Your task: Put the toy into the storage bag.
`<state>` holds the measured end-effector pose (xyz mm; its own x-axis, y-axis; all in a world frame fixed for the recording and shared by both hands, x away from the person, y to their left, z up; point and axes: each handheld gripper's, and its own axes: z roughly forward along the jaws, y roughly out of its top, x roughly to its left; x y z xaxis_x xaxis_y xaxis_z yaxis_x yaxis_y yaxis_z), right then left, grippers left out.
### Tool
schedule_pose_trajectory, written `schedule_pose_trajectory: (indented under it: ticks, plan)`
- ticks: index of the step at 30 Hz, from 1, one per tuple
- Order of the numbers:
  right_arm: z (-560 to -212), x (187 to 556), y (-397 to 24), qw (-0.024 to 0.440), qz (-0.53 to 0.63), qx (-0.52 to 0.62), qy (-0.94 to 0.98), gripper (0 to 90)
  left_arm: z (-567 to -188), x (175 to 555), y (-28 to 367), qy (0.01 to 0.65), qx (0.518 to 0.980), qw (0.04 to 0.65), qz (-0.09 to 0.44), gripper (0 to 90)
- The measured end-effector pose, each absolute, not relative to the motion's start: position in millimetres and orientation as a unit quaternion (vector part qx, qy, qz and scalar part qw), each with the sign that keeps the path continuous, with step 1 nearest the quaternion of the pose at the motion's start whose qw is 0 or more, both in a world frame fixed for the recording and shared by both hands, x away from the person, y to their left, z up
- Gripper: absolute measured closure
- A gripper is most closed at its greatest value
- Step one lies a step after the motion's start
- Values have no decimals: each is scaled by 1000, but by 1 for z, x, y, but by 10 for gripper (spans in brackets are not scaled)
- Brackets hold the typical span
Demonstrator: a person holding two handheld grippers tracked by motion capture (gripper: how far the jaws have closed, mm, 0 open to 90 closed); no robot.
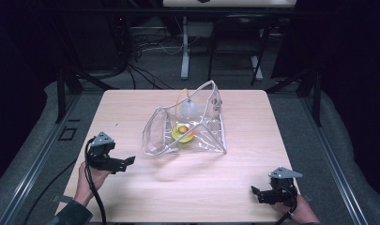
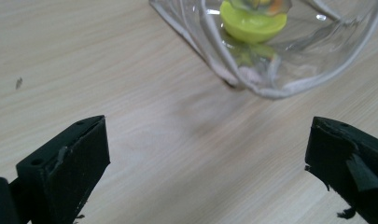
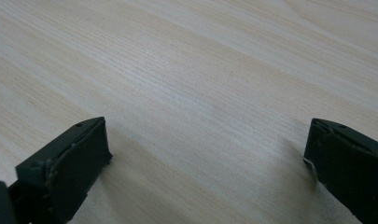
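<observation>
A clear plastic pouch with white edging stands open in the middle of the wooden table. Inside it lies a yellow-green bowl-shaped thing with a small orange ball and a pale rounded object behind. My left gripper is open, held low at the table's left, pointing toward the pouch; in the left gripper view the pouch and the green bowl lie just ahead of the wide-apart jaws. My right gripper is open near the front right corner, over bare wood.
The table's front edge runs close under both hands. Behind the table stand a white stand leg, loose cables on the floor and dark frame struts at both sides.
</observation>
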<state>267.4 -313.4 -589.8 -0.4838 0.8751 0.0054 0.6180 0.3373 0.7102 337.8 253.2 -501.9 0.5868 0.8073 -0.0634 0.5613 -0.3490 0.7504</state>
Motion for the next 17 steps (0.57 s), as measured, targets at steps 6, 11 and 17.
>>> schedule_pose_trajectory:
  ticks: [6,11,17]
  plan:
    - [-590,267,-313,193,333,470,795,0,-523,342,259,444,808,361,139,0]
    - [-589,267,-314,192,330,469,796,0,-533,349,262,449,813,345,136,0]
    - [-590,267,-313,193,332,470,794,0,-544,355,268,460,815,333,118,0]
